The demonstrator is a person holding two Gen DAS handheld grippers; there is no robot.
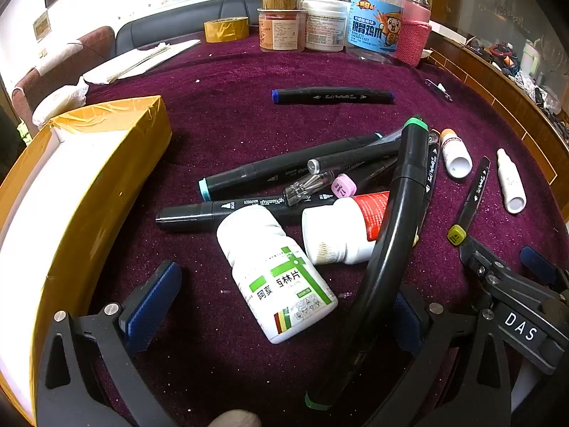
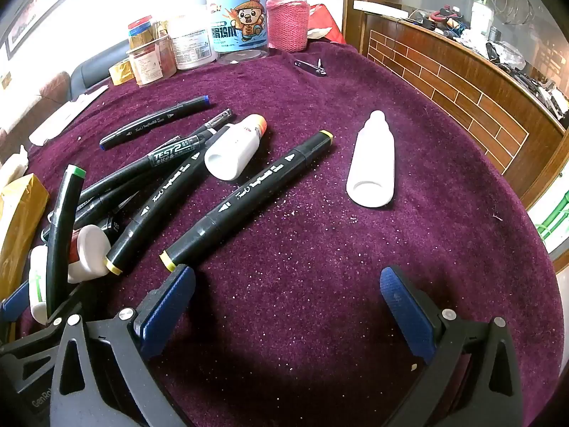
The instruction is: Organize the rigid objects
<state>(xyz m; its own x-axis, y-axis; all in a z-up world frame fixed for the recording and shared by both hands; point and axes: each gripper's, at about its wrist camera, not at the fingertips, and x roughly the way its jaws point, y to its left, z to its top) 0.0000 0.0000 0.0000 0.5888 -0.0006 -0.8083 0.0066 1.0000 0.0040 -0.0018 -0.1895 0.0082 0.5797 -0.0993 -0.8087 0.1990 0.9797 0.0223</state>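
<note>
Several black markers lie heaped on the purple cloth [image 1: 220, 114]. A green-capped marker [image 1: 387, 249] leans against my left gripper's right finger, its tip raised over the pile; it also shows in the right wrist view [image 2: 62, 235]. My left gripper [image 1: 281, 306] is open, with a white green-labelled pill bottle [image 1: 281, 277] lying between its fingers. A red-labelled white bottle [image 1: 345, 231] lies beside it. My right gripper [image 2: 288, 299] is open and empty over bare cloth. Its left finger [image 2: 167, 302] is near a yellow-capped marker [image 2: 249, 199]. A small white bottle [image 2: 371, 167] lies ahead.
A gold-taped open box [image 1: 78, 192] stands at the left. Jars, a tape roll [image 1: 226, 29] and a pink-sleeved bottle [image 2: 287, 17] stand along the far edge. A lone blue-capped marker [image 1: 332, 96] and an orange-capped bottle [image 2: 236, 149] lie on the cloth. A wooden counter [image 2: 462, 85] runs along the right.
</note>
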